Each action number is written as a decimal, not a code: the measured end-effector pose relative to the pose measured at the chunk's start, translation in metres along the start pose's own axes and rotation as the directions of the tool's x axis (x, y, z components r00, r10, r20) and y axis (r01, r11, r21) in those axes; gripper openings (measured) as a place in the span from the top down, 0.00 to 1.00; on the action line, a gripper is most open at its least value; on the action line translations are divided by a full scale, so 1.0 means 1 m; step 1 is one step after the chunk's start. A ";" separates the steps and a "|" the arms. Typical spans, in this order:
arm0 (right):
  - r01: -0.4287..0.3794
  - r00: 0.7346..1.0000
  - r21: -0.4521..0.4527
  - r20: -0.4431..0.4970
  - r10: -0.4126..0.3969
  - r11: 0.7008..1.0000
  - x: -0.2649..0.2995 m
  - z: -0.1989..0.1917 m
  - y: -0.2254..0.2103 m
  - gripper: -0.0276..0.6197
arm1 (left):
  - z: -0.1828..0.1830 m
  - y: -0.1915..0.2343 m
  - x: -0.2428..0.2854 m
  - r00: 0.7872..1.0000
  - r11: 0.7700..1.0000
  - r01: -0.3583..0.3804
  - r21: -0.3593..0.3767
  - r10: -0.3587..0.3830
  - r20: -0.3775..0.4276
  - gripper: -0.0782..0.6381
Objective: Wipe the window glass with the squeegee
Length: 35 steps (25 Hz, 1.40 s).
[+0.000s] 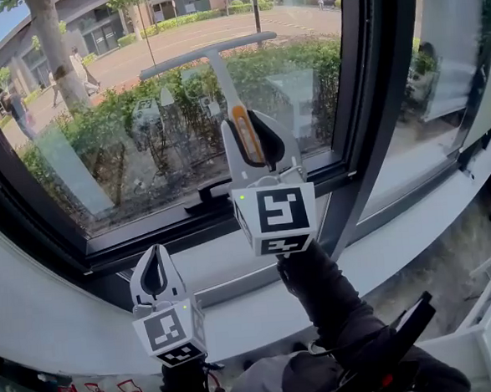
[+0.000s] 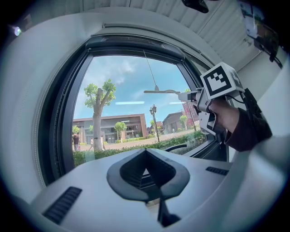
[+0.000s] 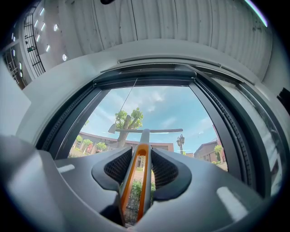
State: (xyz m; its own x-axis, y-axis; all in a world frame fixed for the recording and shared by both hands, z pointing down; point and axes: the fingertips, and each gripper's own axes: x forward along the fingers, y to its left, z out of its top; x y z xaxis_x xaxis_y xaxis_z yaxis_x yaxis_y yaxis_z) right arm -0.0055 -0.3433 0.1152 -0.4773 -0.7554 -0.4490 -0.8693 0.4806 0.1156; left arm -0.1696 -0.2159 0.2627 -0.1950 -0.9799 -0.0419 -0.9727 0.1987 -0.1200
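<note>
Now my right hand-held gripper (image 1: 256, 131) is pinching the squeegee (image 1: 210, 54) upright, its blade lying crosswise at the window glass (image 1: 100, 151) above; my left hand-held gripper (image 1: 154, 254), pressed together empty, is hanging below the glass.

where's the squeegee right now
In the head view the squeegee sits centre, handle clamped in the right claw, its blade up at the window glass.
</note>
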 end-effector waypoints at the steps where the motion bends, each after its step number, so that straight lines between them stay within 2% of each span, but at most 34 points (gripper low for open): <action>1: 0.000 1.000 0.000 -0.003 0.000 1.000 -0.001 -0.002 0.000 0.76 | 0.000 -0.001 0.000 1.000 1.000 0.002 0.001 -0.002 0.001 0.90; 35: 0.001 0.997 0.022 -0.079 0.001 1.000 -0.032 -0.049 0.008 0.76 | -0.008 -0.008 -0.001 1.000 0.999 0.028 0.016 -0.028 -0.012 0.89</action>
State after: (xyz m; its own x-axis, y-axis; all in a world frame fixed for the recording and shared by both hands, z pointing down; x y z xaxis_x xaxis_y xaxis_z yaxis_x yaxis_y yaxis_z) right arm -0.0034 -0.3371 0.1735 -0.4867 -0.7880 -0.3771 -0.8667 0.4896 0.0955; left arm -0.1629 -0.2164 0.2712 -0.1690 -0.9852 -0.0269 -0.9757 0.1711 -0.1372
